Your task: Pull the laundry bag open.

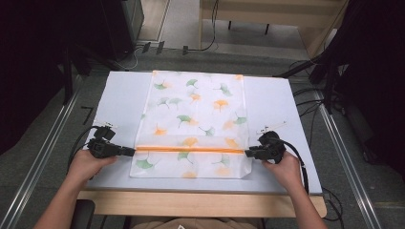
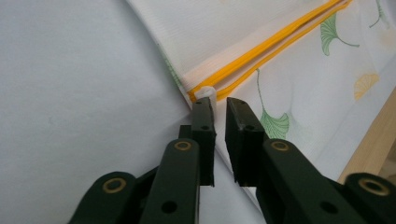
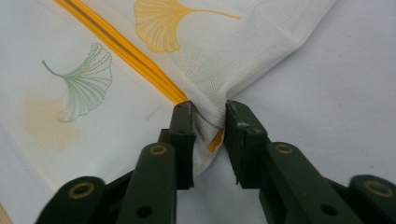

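Observation:
A white cloth (image 1: 196,109) printed with green and orange ginkgo leaves lies flat on the white table top (image 1: 122,98). Its near part is folded over, and an orange band (image 1: 191,150) runs along the fold from left to right. My left gripper (image 1: 133,151) sits at the band's left end. In the left gripper view its jaws (image 2: 218,103) stand a little apart, with the cloth (image 2: 299,70) touching just past the left tip. My right gripper (image 1: 246,152) is at the band's right end. There the jaws (image 3: 210,108) are apart, with the cloth's bunched corner (image 3: 208,116) loose between them.
The table's wooden front edge (image 1: 191,202) runs just below the white top. Metal rails (image 1: 40,152) flank the table on both sides. Cables (image 1: 310,102) lie on the floor at the right and behind. Bare white surface lies left and right of the cloth.

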`<action>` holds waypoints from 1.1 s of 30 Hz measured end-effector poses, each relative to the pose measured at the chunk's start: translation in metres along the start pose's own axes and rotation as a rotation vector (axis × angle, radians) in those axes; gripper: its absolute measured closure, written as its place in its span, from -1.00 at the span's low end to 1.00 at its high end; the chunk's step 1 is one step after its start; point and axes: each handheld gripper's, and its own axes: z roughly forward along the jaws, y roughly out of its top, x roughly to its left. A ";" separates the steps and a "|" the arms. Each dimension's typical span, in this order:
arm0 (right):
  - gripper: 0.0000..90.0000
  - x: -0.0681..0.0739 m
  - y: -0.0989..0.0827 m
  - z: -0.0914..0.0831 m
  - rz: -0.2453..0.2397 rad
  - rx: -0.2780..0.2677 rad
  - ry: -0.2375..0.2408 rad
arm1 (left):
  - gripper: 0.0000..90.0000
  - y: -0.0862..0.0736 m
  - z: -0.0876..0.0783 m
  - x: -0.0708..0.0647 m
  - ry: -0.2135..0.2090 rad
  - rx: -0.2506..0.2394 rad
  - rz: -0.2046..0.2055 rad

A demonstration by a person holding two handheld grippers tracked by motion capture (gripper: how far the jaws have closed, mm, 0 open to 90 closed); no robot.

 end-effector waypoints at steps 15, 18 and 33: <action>0.19 0.002 0.001 -0.005 -0.014 -0.053 0.004 | 0.22 0.002 -0.004 -0.009 0.032 -0.077 0.059; 0.11 0.002 0.002 -0.006 -0.011 -0.062 0.001 | 0.07 0.002 -0.003 -0.011 0.036 -0.085 0.080; -0.04 -0.001 0.000 -0.022 -0.012 -0.151 -0.008 | -0.19 0.003 -0.010 -0.017 0.107 -0.152 0.138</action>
